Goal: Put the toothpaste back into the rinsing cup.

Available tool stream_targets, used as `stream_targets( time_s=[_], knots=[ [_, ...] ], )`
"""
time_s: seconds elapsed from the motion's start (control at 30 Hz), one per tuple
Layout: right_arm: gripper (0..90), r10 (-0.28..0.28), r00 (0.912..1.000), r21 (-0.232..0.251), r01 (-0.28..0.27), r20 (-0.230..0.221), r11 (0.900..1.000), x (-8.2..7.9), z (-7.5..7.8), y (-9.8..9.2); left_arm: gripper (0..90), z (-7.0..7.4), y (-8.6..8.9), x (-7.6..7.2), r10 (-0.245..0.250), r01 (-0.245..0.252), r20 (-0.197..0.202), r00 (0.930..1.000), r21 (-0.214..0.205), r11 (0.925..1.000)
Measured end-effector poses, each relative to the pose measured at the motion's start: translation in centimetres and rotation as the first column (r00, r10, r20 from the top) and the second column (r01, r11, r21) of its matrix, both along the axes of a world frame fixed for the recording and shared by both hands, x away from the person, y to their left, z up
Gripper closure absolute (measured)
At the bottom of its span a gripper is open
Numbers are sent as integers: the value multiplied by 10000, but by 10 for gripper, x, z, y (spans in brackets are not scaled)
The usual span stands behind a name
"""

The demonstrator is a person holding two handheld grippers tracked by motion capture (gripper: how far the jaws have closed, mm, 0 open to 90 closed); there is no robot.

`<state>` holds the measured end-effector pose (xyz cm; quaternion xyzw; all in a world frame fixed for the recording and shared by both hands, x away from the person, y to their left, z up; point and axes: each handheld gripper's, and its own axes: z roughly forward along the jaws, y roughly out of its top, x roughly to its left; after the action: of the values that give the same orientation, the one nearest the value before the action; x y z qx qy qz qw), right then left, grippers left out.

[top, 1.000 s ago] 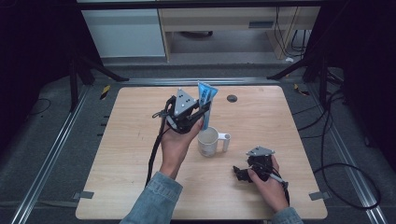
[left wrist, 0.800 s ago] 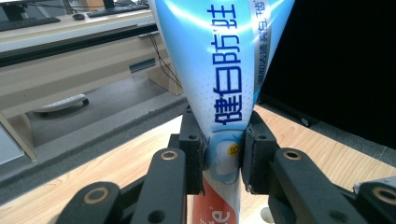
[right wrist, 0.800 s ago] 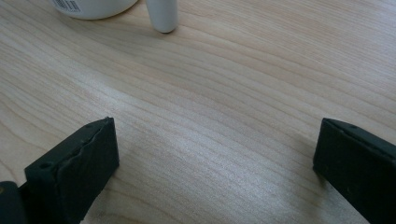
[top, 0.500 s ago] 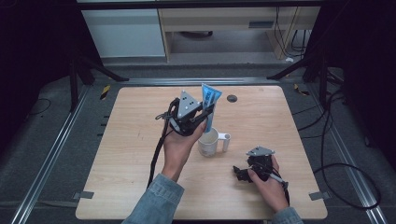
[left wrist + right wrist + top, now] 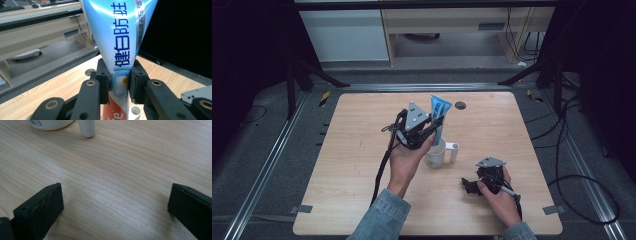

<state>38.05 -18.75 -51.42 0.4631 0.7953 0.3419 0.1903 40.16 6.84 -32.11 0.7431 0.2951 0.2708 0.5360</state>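
My left gripper [image 5: 435, 126] is shut on a blue and white toothpaste tube [image 5: 438, 107], held upright with its wide crimped end up. The tube's lower end hangs over a white mug [image 5: 435, 156] at the middle of the wooden table [image 5: 352, 150]. In the left gripper view both pads press the tube [image 5: 117, 37] at its narrow lower part, and my left gripper [image 5: 119, 83] is closed tight around it. My right gripper [image 5: 468, 185] rests on the table to the front right of the mug, open. Its jaws [image 5: 115, 202] stand wide apart over bare wood, with the mug's base [image 5: 47, 123] and handle [image 5: 86, 128] just ahead.
A small dark round grommet [image 5: 460, 105] sits in the tabletop behind the tube. Metal rails [image 5: 267, 165] run along both sides of the table. A pale cabinet and shelf [image 5: 347, 40] stand on the floor beyond the far edge. Black cables [image 5: 582, 195] lie on the floor at right.
My left gripper has drifted slightly right and nearer with the tube, bringing it over the mug. The right gripper has stayed put.
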Motion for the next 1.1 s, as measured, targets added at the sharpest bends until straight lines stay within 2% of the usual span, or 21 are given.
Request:
stream_targets(
  time_s=[0.33, 0.67, 0.7, 1.1],
  knots=[
    [4, 0, 10000, -6, 0, 3, 10000, 0, 0, 0, 727, -11, -4, 3, -47, 49, -184, 9998, 143, 9999],
    [4, -2, 10000, -5, 2, 4, 10000, 0, 0, 0, 728, -24, -6, 11, -68, 71, -392, 9992, 84, 9999],
    [4, -6, 10000, -10, 6, 11, 10000, 0, 0, 0, 727, -27, -6, 12, -51, 60, -433, 9990, 208, 9998],
    [4, 9, 10000, -13, -9, 5, 10000, 0, 0, 0, 728, -47, -6, 19, 149, -133, -650, 9978, 256, 9996]
  ],
)
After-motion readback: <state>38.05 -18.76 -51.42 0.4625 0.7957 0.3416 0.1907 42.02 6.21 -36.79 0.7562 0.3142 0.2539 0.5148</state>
